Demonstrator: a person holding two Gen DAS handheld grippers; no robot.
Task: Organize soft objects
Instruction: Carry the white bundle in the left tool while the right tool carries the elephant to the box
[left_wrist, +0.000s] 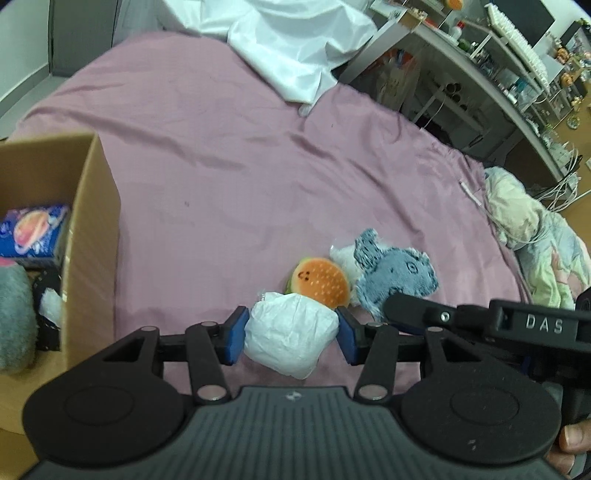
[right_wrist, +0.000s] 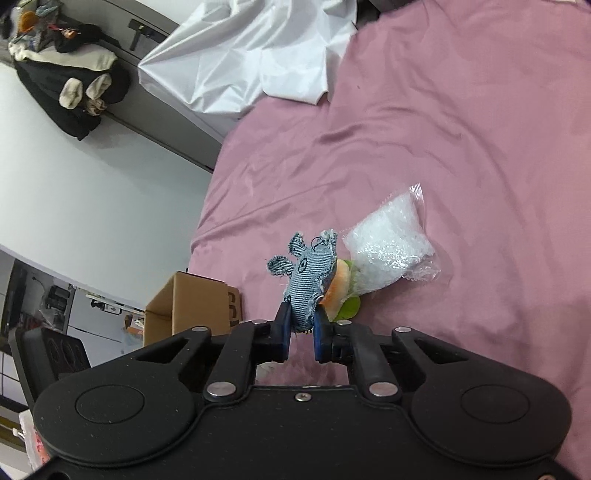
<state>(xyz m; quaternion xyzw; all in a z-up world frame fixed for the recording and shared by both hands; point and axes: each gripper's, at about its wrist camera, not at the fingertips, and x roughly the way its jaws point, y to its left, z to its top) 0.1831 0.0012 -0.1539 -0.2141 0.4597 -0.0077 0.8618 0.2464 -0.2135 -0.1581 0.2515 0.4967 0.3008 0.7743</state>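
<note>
While I am pinching the white wrapped bundle (left_wrist: 290, 332) between the blue pads of my left gripper (left_wrist: 290, 334), the cardboard box (left_wrist: 94, 229) is sitting just to that gripper's left, open side up, with a grey plush (left_wrist: 14, 314) and a planet-print pack (left_wrist: 33, 232) already inside; so I am judging the left hand the nearer one to the box; my right gripper (right_wrist: 300, 326) is clamping the tail end of the denim mouse toy (right_wrist: 308, 277), its long axis pointing away from me; beyond lie the burger plush (left_wrist: 321, 282) and the clear bag of white filling (right_wrist: 388, 247) on the pink bedsheet (left_wrist: 221, 166).
</note>
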